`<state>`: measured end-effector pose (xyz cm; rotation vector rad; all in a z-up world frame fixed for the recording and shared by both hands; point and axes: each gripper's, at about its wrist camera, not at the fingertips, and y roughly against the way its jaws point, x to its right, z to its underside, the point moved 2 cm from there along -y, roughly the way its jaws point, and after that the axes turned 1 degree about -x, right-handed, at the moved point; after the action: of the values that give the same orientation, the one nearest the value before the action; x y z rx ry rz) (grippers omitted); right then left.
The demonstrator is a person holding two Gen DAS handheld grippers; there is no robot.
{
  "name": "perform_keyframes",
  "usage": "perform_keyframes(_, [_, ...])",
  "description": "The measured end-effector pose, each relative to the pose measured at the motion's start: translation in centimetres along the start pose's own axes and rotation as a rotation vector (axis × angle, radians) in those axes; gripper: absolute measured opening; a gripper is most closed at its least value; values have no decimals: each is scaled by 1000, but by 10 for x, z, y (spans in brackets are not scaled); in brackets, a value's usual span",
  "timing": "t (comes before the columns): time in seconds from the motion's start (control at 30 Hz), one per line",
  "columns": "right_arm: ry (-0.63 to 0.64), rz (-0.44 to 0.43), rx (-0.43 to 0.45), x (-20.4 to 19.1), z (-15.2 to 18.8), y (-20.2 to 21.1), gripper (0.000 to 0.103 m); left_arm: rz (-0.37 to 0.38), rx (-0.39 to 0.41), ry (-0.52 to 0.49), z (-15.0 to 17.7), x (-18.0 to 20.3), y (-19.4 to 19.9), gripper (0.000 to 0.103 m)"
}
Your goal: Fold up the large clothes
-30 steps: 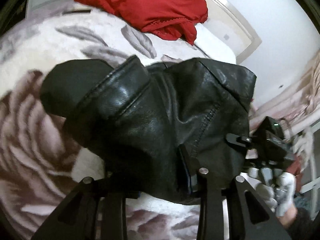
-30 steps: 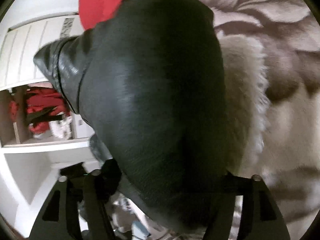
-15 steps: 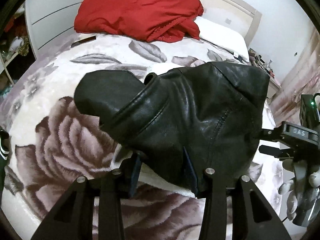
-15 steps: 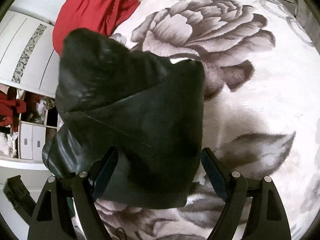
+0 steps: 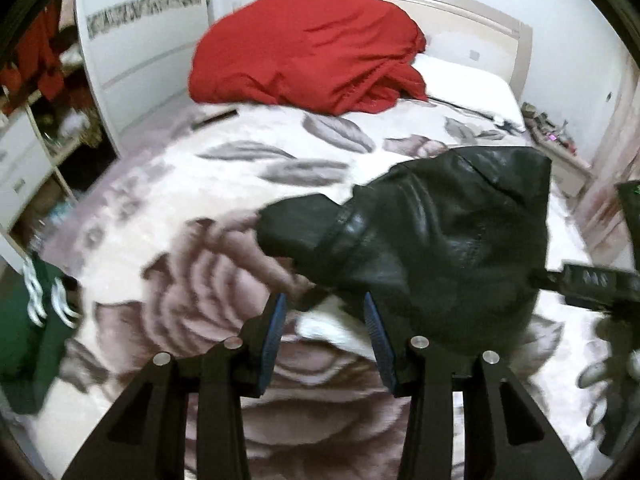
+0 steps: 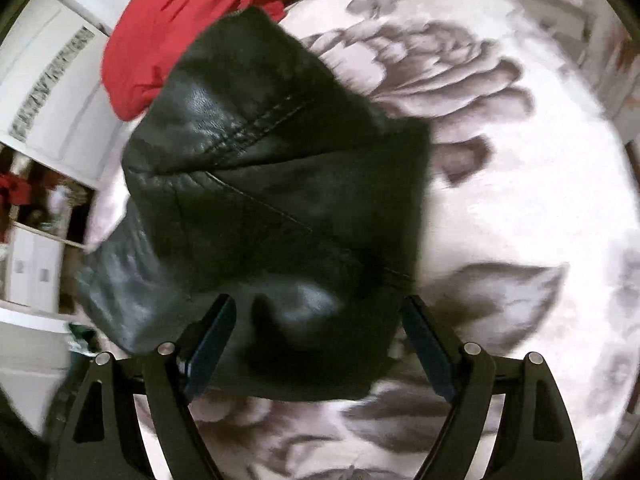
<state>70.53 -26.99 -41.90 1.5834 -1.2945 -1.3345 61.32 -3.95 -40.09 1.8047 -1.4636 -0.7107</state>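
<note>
Now, my left gripper [image 5: 324,320]: jaws stood apart with nothing clamped between them; the blue-padded fingers [image 5: 274,344] hovered over the blanket, the jacket's near edge just past the right-hand finger.
My right gripper [image 6: 316,336]: jaws stood wide apart, straddling the near fold of the jacket without pinching it.
Black leather jacket [image 5: 436,248]: lay bunched in a folded heap on the bed, at about 2 o'clock from my left gripper; in the right wrist view the black leather jacket [image 6: 272,200] filled 12 o'clock, stitched seams showing, one part spilling toward 9 o'clock.
Floral blanket [image 5: 192,280]: white plush with grey-mauve roses and leaves, covered the bed under the jacket.
Red garment [image 5: 308,48]: sat piled at the head of the bed, 12 o'clock, well apart from the jacket in the left view.
Green garment [image 5: 24,320]: dark green with white stripes, lay at 9 o'clock off the blanket's edge.
Sharpness: both views were motion-blurred.
</note>
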Motion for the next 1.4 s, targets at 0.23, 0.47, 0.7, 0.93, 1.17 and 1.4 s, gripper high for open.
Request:
perform_keyframes(0.23, [61,241,78,-22,63,64,90,-88,-39,-63,-16,0,49,39])
perform_keyframes(0.47, [-4,283,237,-53,125,200,90,13,-48,-147,-21,-5,148,39])
perform_keyframes(0.7, [-57,368,294,-109,201,334,90,109,-45,-225,-25,-38,264,39])
perform_keyframes(0.93, [-84,402,366,-165,275,450,90,150,7,-237,-34,-77,354,39])
perform_keyframes(1.17, [-45,413,479,-206,313,550,90,159,87,-209,-42,-100,421,39])
perform_keyframes(1.4, [-11,380,560,-226,344,616,90,152,155,-187,-34,-110,469,40])
